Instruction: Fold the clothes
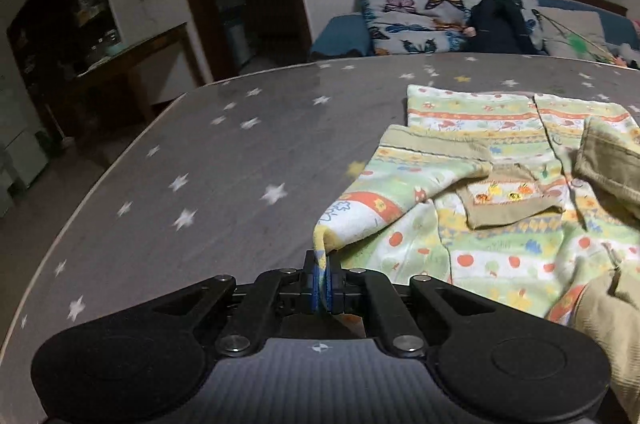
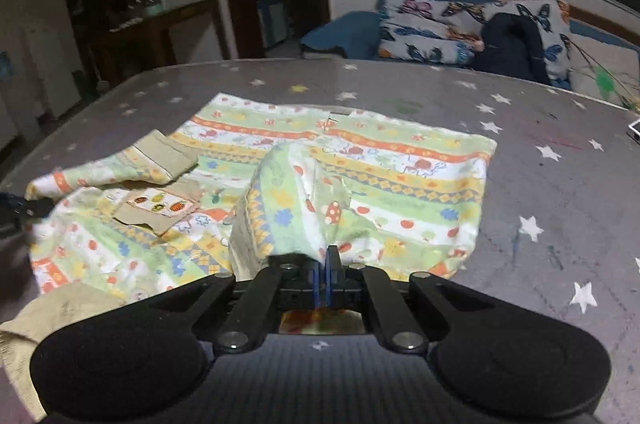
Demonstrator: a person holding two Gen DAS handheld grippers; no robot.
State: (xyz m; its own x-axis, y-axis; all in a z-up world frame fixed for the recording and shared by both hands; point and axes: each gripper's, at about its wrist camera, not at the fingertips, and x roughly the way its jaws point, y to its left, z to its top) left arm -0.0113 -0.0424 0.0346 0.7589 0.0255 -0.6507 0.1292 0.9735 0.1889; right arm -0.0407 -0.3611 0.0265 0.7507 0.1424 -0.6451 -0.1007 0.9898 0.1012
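- The star-patterned table (image 1: 224,151) lies bare to the left of the printed shirt (image 1: 496,183), open for passage out to its rounded edge.
- Right of the shirt (image 2: 360,159), bare tabletop (image 2: 560,191) runs to a small white object (image 2: 634,128) at the far right edge (too cropped to identify).
- Beyond the far edge stands a blue sofa (image 2: 344,31) with butterfly cushions (image 2: 424,27).
- Each gripper (left (image 1: 323,284), right (image 2: 323,280)) has fabric bunched right ahead of it.

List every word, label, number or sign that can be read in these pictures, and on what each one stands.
None can be read.
Shirt: printed pictures only, no letters; blue scribbles near the left gripper are too blurred to read.
Pocket patch: small pictures, no text.
Left gripper body: a small round mark, no letters.
Table: stars only.
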